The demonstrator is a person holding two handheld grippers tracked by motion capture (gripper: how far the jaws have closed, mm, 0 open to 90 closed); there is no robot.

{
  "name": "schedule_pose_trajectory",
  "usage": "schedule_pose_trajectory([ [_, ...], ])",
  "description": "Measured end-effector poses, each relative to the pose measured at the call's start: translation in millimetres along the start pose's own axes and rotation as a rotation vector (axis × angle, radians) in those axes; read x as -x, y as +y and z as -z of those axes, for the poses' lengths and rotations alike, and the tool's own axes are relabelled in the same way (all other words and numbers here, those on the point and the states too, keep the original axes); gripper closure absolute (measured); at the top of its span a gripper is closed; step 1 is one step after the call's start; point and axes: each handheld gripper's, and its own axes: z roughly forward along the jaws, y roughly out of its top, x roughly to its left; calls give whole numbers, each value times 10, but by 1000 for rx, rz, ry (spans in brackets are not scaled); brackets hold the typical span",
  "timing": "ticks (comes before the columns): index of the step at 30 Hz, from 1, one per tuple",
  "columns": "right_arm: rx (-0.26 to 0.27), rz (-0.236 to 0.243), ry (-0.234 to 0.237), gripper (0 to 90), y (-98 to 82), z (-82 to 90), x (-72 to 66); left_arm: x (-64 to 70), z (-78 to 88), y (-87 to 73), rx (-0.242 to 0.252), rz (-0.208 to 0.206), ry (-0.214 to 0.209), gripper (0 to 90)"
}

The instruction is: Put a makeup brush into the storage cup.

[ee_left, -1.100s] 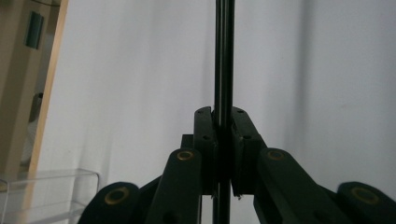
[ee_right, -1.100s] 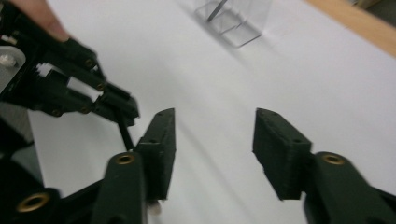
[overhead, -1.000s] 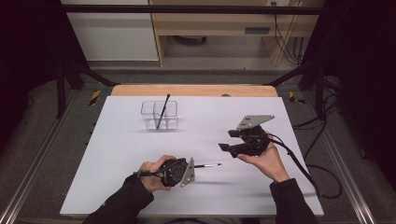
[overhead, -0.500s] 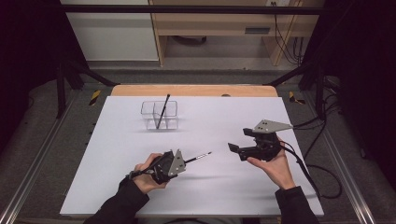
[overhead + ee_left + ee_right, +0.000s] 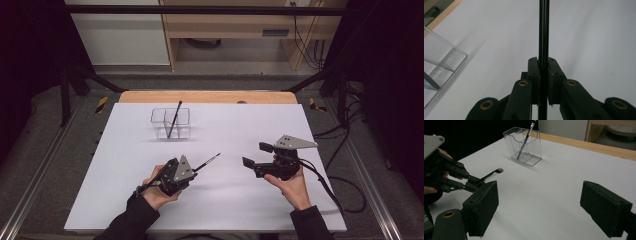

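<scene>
My left gripper [image 5: 192, 170] is shut on a thin black makeup brush [image 5: 207, 162], whose bristle tip points up and to the right, just above the white table. In the left gripper view the jaws [image 5: 543, 65] pinch the brush handle [image 5: 543, 35]. My right gripper [image 5: 257, 155] hovers to the right of the brush tip, pointing left. Its jaws have just been opening and hold nothing. In the right gripper view its pads [image 5: 482, 207] stand wide apart, and the brush tip [image 5: 499, 170] lies beyond them. A clear holder [image 5: 171, 131] at the back holds a second brush [image 5: 175, 116].
The white table top [image 5: 225, 210] ends at a wooden strip [image 5: 207, 96] at the back. The clear holder [image 5: 534, 147] [image 5: 441, 62] is divided into compartments. A cable [image 5: 325, 187] trails from the right gripper off the table's right side.
The right gripper has opened wider and drifted right and toward the person. The brush in the left gripper has swung from pointing right to pointing up and right.
</scene>
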Motion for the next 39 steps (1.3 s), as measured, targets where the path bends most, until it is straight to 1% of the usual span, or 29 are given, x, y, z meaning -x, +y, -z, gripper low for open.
schedule_pose_trajectory([
  [1, 0, 0, 0, 155, 0, 0, 0, 1, 2, 2, 0, 11, 0, 832],
  [2, 6, -13, 6, 155, -22, -10, -10, 5, -2, -1, 13, 34, 2, 832],
  [3, 6, -13, 6, 155, -22, -10, -10, 5, -2, -1, 13, 34, 2, 832],
  [5, 1, -30, 20, 155, -60, -43, -30, 6, -3, -3, 17, 55, -1, 832],
  [6, 1, -30, 20, 155, -60, -43, -30, 8, -5, -5, 23, 67, 1, 832],
  [7, -6, -33, 20, 158, -81, -71, -45, 17, -14, -8, 35, 97, 1, 832],
  [9, -10, -32, 23, 160, -89, -85, -51, 19, -18, -8, 34, 102, 3, 832],
  [10, -9, -47, 39, 166, -99, -107, -67, 23, -24, -9, 40, 115, 6, 833],
  [12, -13, -54, 55, 171, -111, -128, -76, 28, -28, -6, 48, 128, 12, 832],
  [13, -11, -61, 59, 175, -114, -141, -84, 28, -28, -6, 48, 128, 12, 833],
  [14, -11, -65, 65, 180, -118, -148, -87, 39, -28, 2, 56, 143, 17, 832],
  [16, -11, -68, 67, 185, -120, -156, -89, 39, -27, 8, 62, 146, 20, 832],
  [18, 0, -92, 79, 200, -121, -172, -99, 47, -18, 31, 77, 166, 27, 832],
  [19, 0, -92, 79, 200, -121, -172, -99, 47, -18, 31, 77, 166, 27, 833],
  [20, 3, -97, 90, 203, -121, -183, -100, 47, -13, 38, 82, 170, 34, 832],
  [22, 12, -109, 95, 209, -117, -189, -102, 33, 4, 56, 101, 197, 38, 833],
  [23, 12, -109, 95, 209, -117, -189, -102, 33, 4, 56, 101, 197, 38, 832],
  [24, 24, -124, 104, 217, -110, -192, -100, 24, 8, 64, 105, 206, 39, 832],
  [25, 32, -128, 107, 220, -104, -195, -97, 13, 11, 87, 117, 225, 40, 832],
  [26, 32, -128, 107, 220, -104, -195, -97, 13, 11, 87, 117, 225, 40, 832],
  [27, 45, -136, 109, 226, -89, -201, -103, 10, 12, 100, 115, 223, 43, 832],
  [28, 49, -135, 109, 226, -81, -205, -111, 13, 5, 131, 126, 232, 45, 832],
  [29, 49, -135, 109, 226, -81, -205, -111, 13, 5, 131, 126, 232, 45, 833],
  [30, 55, -130, 104, 229, -66, -215, -129, 21, -1, 163, 130, 238, 47, 832],
  [33, 60, -138, 110, 234, -52, -233, -147, 21, -8, 193, 132, 241, 47, 833],
  [34, 65, -135, 112, 240, -42, -255, -164, 25, -19, 219, 140, 252, 50, 832],
  [35, 65, -135, 112, 240, -42, -255, -164, 25, -19, 219, 140, 252, 50, 833],
  [36, 75, -144, 125, 252, -36, -277, -186, 31, -31, 238, 148, 262, 50, 832],
  [39, 89, -154, 136, 272, -30, -305, -209, 45, -50, 248, 149, 270, 49, 832],
])
